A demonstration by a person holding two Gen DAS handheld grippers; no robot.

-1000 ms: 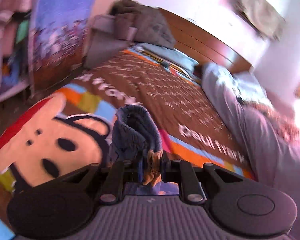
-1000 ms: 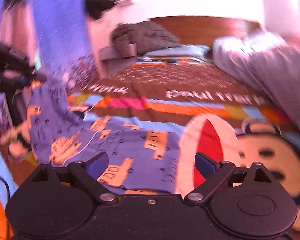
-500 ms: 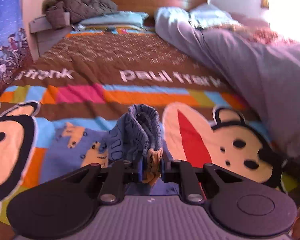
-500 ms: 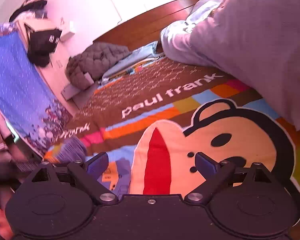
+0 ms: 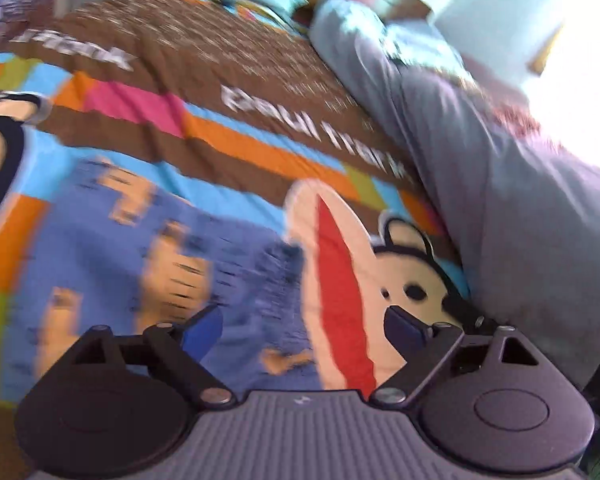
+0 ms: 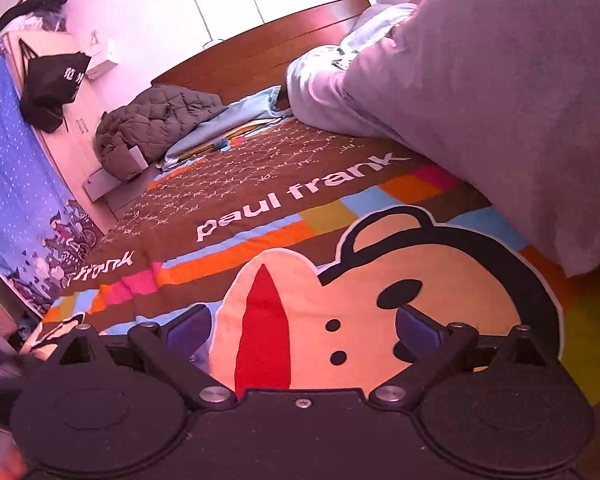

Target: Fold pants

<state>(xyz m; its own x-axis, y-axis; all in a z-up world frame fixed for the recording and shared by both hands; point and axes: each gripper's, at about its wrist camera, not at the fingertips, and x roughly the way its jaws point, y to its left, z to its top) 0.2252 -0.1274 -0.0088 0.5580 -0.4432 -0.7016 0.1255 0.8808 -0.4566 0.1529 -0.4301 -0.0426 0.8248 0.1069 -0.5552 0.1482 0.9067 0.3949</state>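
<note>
While blurred, pants (image 5: 148,264) axis unclear.

Brown multicolour monkey-print bedspread (image 6: 260,184) covers bed. Grey rumpled duvet (image 6: 500,92) along one side. Olive quilted jacket (image 6: 152,128) near wooden headboard (image 6: 260,52). Black bag (image 6: 52,80) on dresser.

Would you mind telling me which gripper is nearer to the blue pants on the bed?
Left. The left gripper hovers open right over the pants. The right gripper, also open, sits over the bedspread's monkey face, with the pants barely visible at its left.
</note>
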